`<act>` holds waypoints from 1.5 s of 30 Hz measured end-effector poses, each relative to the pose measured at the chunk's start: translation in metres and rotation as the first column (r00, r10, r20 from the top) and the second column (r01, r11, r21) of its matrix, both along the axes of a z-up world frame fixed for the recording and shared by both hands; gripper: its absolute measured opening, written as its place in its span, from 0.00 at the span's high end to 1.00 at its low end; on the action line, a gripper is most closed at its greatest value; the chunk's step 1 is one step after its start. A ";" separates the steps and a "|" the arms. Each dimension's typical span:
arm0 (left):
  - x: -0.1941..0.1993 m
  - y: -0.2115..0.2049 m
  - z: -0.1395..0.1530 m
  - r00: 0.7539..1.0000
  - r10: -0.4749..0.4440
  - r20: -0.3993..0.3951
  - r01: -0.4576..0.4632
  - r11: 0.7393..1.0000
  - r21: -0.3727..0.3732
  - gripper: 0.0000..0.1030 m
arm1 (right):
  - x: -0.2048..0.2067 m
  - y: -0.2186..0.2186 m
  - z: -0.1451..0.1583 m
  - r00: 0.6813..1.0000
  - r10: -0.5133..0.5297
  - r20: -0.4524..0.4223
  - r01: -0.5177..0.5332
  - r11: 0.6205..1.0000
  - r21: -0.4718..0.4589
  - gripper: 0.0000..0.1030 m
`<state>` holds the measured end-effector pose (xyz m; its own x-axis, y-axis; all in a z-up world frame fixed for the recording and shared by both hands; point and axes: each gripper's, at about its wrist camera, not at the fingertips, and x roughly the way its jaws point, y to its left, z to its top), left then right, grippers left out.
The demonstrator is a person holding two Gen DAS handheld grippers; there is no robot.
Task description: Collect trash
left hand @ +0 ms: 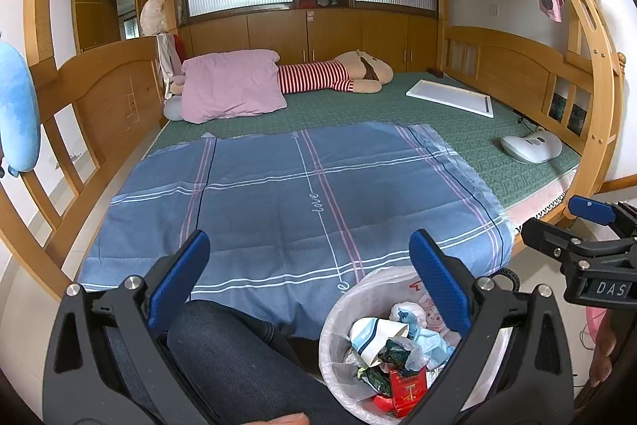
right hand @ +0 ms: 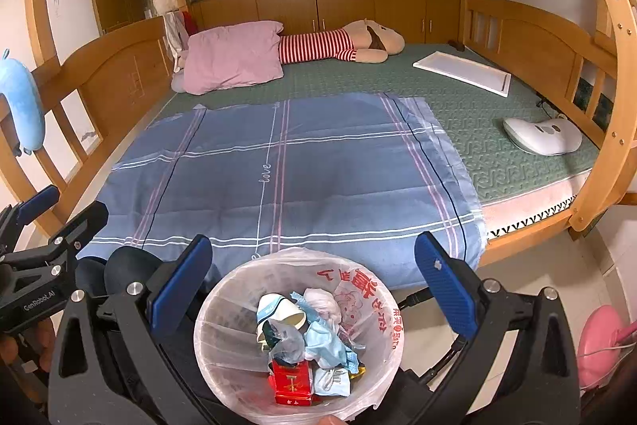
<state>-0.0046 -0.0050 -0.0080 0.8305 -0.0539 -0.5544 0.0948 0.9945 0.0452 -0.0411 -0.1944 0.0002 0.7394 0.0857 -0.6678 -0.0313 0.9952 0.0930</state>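
Observation:
A white bin lined with a clear plastic bag stands on the floor at the foot of the bed; it also shows in the left wrist view. It holds several pieces of trash: a red box, a crumpled paper cup, blue wrappers. My right gripper is open and empty, just above the bin. My left gripper is open and empty, left of the bin, over a person's knee. The blue plaid sheet on the bed shows no trash on it.
A wooden bunk frame encloses the green mattress. On it lie a pink pillow, a striped plush toy, a white board and a white device. A pink object sits on the floor at right.

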 end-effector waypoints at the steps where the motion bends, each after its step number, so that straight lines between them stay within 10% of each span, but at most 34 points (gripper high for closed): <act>1: 0.000 0.000 0.000 1.000 0.000 -0.001 0.000 1.000 0.000 0.03 | 0.000 0.000 0.000 1.000 0.001 -0.001 -0.001 1.000 0.000 0.03; 45: 0.002 -0.003 -0.010 1.000 0.008 -0.029 -0.008 1.000 -0.007 0.03 | 0.002 -0.001 -0.012 1.000 -0.006 -0.022 0.006 1.000 0.000 0.03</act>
<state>-0.0028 -0.0079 -0.0181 0.8144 -0.0512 -0.5780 0.0877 0.9955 0.0353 -0.0386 -0.1956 -0.0116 0.7252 0.0811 -0.6838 -0.0229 0.9953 0.0938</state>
